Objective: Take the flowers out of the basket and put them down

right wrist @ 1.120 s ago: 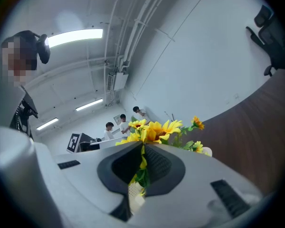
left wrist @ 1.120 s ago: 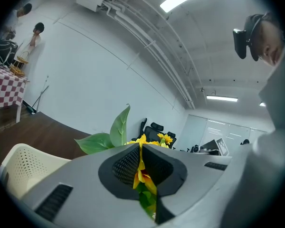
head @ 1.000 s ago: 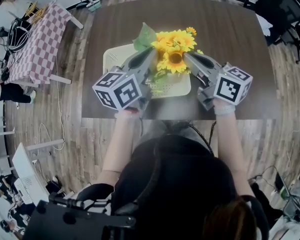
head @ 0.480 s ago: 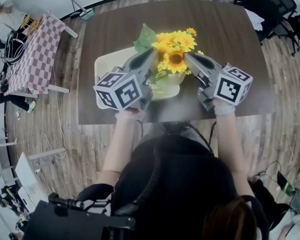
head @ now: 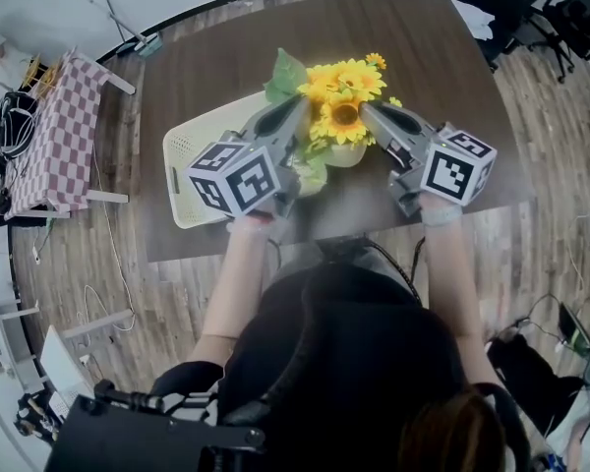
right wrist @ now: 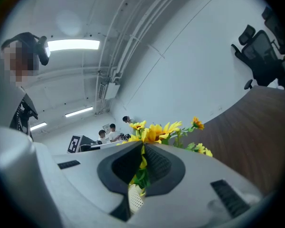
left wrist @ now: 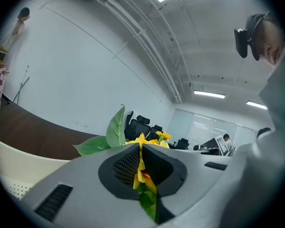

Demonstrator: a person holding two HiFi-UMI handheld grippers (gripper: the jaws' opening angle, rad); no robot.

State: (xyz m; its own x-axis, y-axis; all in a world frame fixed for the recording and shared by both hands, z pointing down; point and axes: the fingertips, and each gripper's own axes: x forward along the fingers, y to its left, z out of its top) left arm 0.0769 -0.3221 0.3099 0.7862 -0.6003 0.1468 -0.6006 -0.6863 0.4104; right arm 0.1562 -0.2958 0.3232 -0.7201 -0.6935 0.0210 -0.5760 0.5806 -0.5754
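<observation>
the flowers [head: 342,91] sit at the upper centre of the head view, over the dark bench [head: 442,72], pinched from both sides: the left hand-held gripper [head: 297,111] has its jaws pressed onto petals and leaves, and the right hand-held gripper [head: 367,111] likewise. the cream basket [head: 189,160] lies on the bench at centre left, partly under the left hand-held gripper

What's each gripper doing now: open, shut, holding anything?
Left gripper: jaws shut on the flowers.
Right gripper: jaws shut on the flowers too.
</observation>
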